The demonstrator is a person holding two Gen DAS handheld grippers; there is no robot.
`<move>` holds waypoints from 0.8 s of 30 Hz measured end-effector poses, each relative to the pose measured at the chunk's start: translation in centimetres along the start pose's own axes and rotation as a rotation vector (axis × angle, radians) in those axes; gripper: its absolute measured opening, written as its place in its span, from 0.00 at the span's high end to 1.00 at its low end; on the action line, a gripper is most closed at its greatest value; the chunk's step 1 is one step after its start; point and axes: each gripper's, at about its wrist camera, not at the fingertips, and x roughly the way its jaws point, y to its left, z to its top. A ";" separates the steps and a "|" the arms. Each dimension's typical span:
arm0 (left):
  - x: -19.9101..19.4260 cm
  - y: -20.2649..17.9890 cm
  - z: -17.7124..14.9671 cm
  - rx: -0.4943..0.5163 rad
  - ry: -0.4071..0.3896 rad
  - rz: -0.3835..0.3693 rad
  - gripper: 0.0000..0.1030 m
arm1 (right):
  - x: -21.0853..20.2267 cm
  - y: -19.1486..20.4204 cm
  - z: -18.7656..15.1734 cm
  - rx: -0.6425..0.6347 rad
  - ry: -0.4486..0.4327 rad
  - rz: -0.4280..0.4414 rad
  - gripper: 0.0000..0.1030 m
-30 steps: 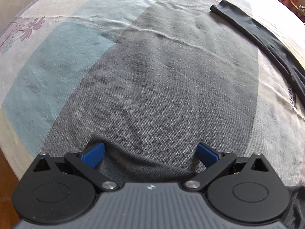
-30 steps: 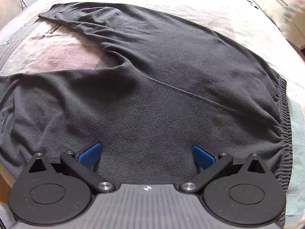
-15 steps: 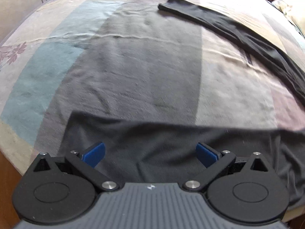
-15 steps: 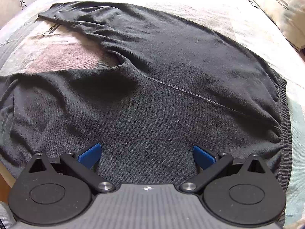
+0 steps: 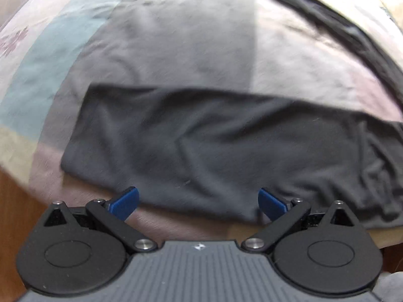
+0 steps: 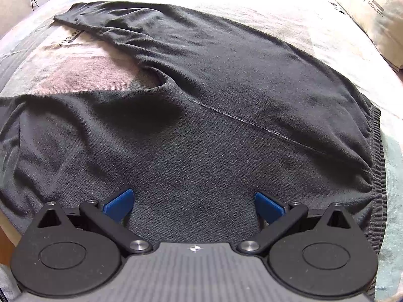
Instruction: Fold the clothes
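Since half a second ago the left wrist view has pulled back and up: the near trouser leg now lies as a full dark band across the patchwork bedspread, its cuff end at the left, where before only its upper edge showed above the tool (the frame is blurred). The right wrist view is unchanged. The left gripper has its blue fingers spread wide, holding nothing, above the leg's near edge. The right gripper is likewise wide apart and empty, low over the seat of the dark trousers, whose elastic waistband lies to its right, a pillow beyond.
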 end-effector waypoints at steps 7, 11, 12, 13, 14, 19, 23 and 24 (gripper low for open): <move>2.1 -5.1 -1.8 0.255 0.009 -0.024 0.00 | -0.1 -0.1 0.0 -0.003 -0.005 0.000 0.00; 1.3 -4.6 -1.7 0.227 0.072 0.002 0.01 | -0.1 -0.1 0.4 -0.030 0.025 0.008 0.00; 0.9 -4.8 -1.5 0.221 0.087 0.012 0.02 | -0.2 0.1 0.7 -0.042 0.047 0.000 0.00; 0.6 -5.7 -1.5 0.243 0.076 -0.006 0.02 | -0.4 0.5 1.2 -0.053 0.074 -0.014 0.00; 0.4 -6.8 -1.5 0.270 0.061 -0.028 0.02 | -0.7 1.0 1.6 -0.066 0.087 -0.017 0.00; -0.7 -12.1 -1.7 0.403 -0.013 -0.138 0.02 | -2.5 5.8 1.0 -0.268 -0.010 0.100 0.00; 0.4 -15.6 -3.1 0.479 -0.061 -0.106 0.02 | -1.5 9.4 -0.4 -0.438 -0.041 0.170 0.00; 0.6 -15.6 -3.6 0.494 -0.059 -0.102 0.02 | -1.2 9.6 -0.7 -0.452 -0.038 0.171 0.00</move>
